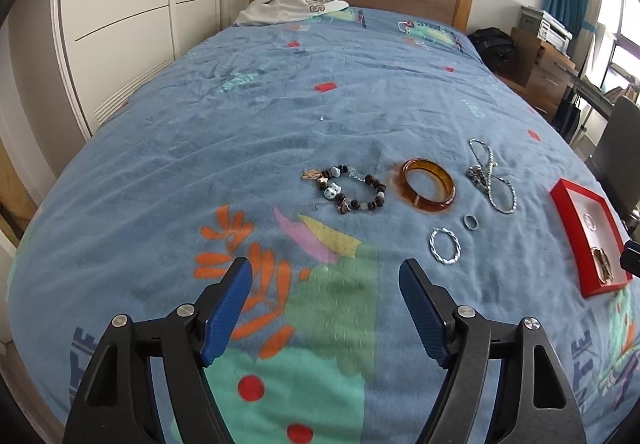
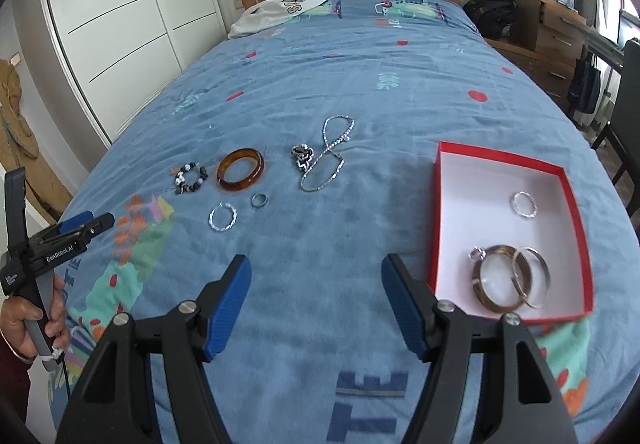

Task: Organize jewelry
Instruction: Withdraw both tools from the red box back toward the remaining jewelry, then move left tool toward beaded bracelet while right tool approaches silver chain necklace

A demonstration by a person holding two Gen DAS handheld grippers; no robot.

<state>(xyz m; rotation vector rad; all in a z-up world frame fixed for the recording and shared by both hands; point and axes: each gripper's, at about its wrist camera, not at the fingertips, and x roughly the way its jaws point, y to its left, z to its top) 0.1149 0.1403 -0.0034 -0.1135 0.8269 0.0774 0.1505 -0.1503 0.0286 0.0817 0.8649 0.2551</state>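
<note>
Five loose pieces on the bedspread, red box well apart. Amber bangle: rigid, light, likely slippery; grip across rim. Left gripper, right gripper: jaws apart, empty.

From the left wrist, the red box is half lost at the frame's right edge, its rings a blur. Beside it, the dark pendant on the silver chain is too small to make out.
</note>
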